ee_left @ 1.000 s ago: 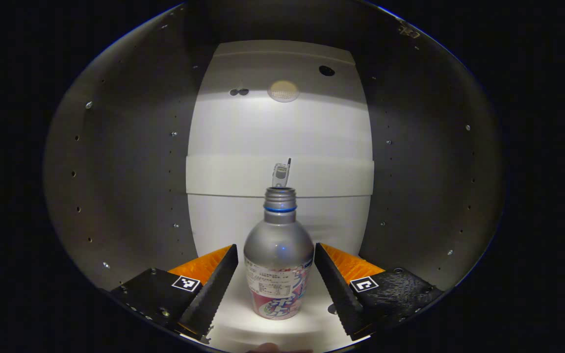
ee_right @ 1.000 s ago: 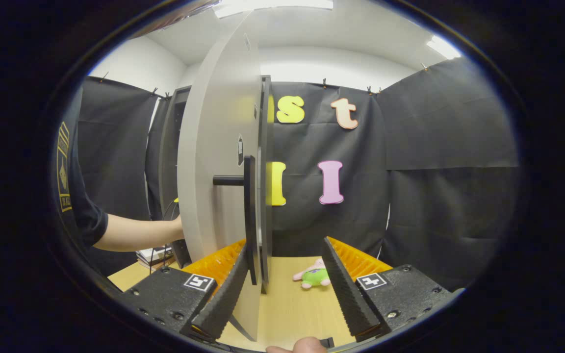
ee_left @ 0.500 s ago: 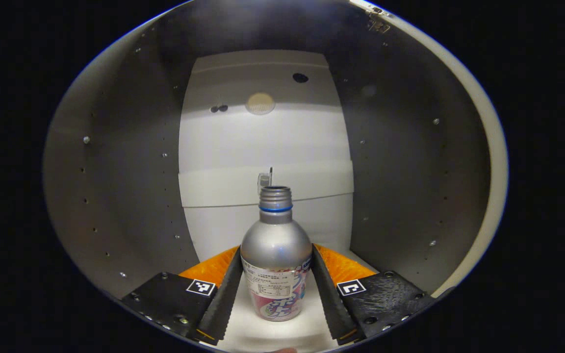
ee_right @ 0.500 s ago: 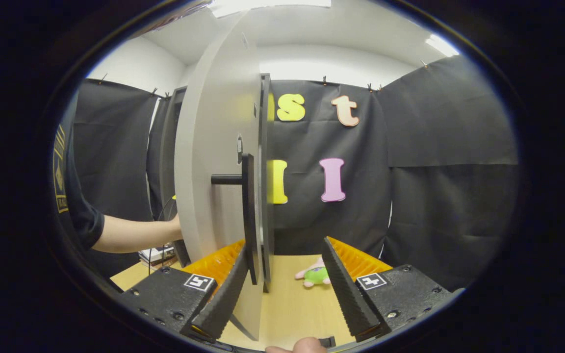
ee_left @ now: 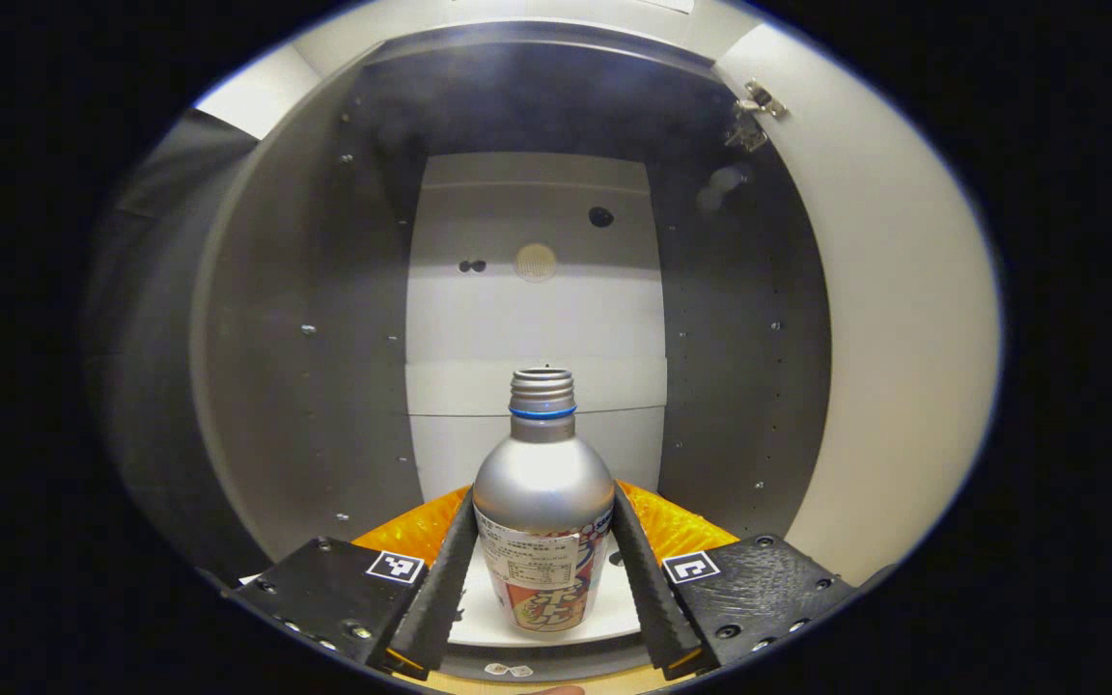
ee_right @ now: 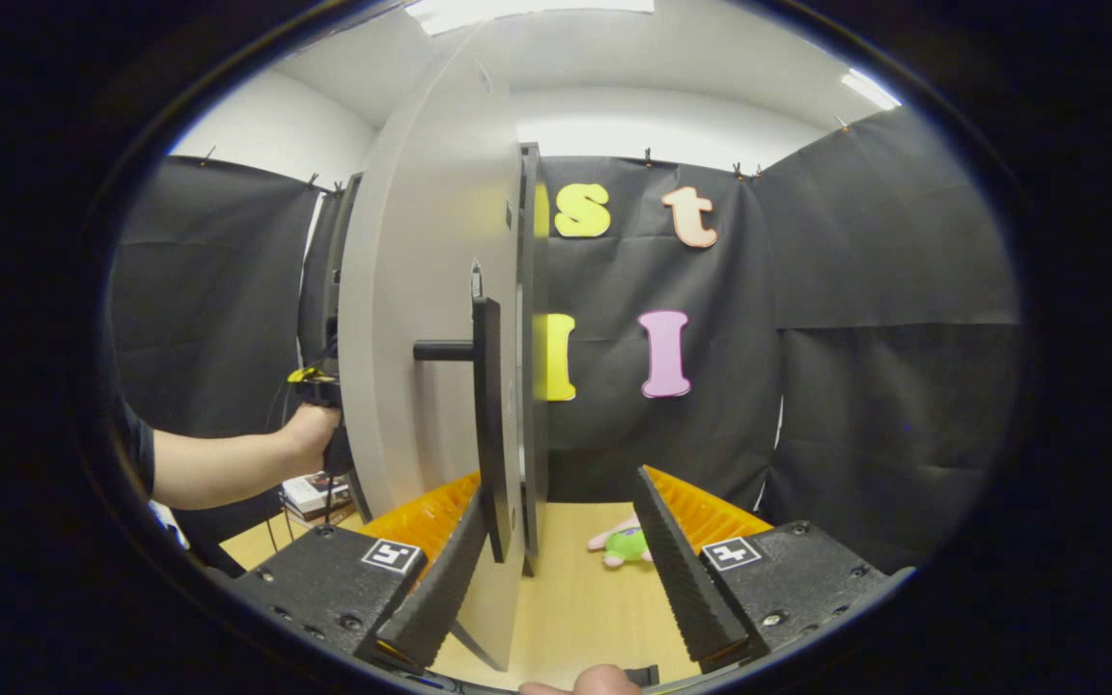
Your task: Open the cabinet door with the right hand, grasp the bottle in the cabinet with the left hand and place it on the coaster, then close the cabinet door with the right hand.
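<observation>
A: Standing upright, the bottle (ee_left: 543, 526) sits dead centre between the jaws of the left gripper (ee_left: 543, 579), long axis vertical, open neck up. Both fingers press its lower body at the label band, one each side. Jaws drawn in to the bottle's width, holding it.

B: Where is it relative to the cabinet?

A: At the front lip of the cabinet (ee_left: 315, 328) floor, dark side walls either side, pale back panel beyond. Whether its base is lifted off the floor, cannot tell.

B: So the coming move?

A: My reading: draw straight back toward the camera, keeping that axis vertical since the neck is uncapped. Coaster unsighted from here.

B: Right side?

A: Right gripper (ee_right: 556, 569) jaws spread wide, gripping nothing. Cabinet door (ee_right: 421, 319) stands edge-on just beside its left finger, its bar handle (ee_right: 486, 425) close by that finger. A hand (ee_right: 310, 430) holds the other device past the door. Plush toy (ee_right: 622, 542) lies on the tabletop (ee_right: 575, 608) ahead.

B: Nearer arm for the door?

A: Right, clearly.
</observation>
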Available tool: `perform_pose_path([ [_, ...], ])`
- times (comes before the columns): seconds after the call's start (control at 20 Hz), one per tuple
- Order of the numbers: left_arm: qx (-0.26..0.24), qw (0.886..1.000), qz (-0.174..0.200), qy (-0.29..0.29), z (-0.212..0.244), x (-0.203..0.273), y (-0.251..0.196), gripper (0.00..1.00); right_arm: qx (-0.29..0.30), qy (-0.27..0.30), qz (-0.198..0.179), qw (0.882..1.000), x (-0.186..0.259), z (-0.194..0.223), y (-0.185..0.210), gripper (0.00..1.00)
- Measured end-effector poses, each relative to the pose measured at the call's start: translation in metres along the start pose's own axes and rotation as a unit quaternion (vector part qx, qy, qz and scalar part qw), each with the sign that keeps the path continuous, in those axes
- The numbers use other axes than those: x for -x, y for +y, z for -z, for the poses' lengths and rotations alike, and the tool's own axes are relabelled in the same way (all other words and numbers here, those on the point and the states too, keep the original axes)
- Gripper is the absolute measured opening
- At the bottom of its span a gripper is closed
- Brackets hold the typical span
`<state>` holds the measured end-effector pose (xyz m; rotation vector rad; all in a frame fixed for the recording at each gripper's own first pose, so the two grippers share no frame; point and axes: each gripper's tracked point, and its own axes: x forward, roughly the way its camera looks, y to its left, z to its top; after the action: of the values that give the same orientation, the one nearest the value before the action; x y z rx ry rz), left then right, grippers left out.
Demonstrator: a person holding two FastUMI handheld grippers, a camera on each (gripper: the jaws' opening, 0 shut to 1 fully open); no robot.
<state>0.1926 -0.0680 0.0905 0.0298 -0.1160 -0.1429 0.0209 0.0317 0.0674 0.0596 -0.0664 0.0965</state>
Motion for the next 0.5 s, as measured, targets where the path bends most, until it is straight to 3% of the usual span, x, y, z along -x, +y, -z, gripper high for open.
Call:
perform_pose_path([
  [0.05, -0.002, 1.000, -0.003, 0.001, -0.002, 0.011, 0.006, 0.65, -0.005, 0.004, -0.004, 1.000, 0.000, 0.001, 0.001, 0.92],
  [0.1, -0.002, 1.000, -0.007, 0.000, -0.006, 0.022, 0.011, 0.75, -0.010, 0.007, -0.006, 1.000, -0.001, 0.001, 0.001, 0.89],
  [0.15, 0.001, 1.000, -0.010, -0.002, -0.009, 0.034, 0.015, 0.75, -0.013, 0.009, -0.008, 1.000, -0.001, 0.001, 0.000, 0.89],
  [0.2, 0.005, 1.000, -0.014, -0.003, -0.009, 0.045, 0.020, 0.85, -0.016, 0.010, -0.009, 1.000, -0.001, 0.001, -0.001, 0.92],
  [0.25, 0.011, 1.000, -0.021, -0.004, -0.006, 0.055, 0.028, 0.85, -0.017, 0.011, -0.010, 1.000, -0.001, 0.001, -0.001, 0.92],
  [0.3, 0.016, 1.000, -0.025, -0.004, -0.005, 0.059, 0.034, 0.75, -0.017, 0.010, -0.011, 1.000, 0.000, 0.001, 0.001, 0.92],
  [0.45, 0.024, 0.999, -0.042, -0.003, 0.004, 0.080, 0.053, 0.75, -0.015, 0.006, -0.010, 1.000, 0.000, 0.000, 0.000, 0.88],
  [0.5, 0.020, 0.999, -0.048, -0.007, 0.004, 0.089, 0.059, 0.75, -0.014, 0.006, -0.009, 1.000, -0.001, 0.000, -0.001, 0.92],
])
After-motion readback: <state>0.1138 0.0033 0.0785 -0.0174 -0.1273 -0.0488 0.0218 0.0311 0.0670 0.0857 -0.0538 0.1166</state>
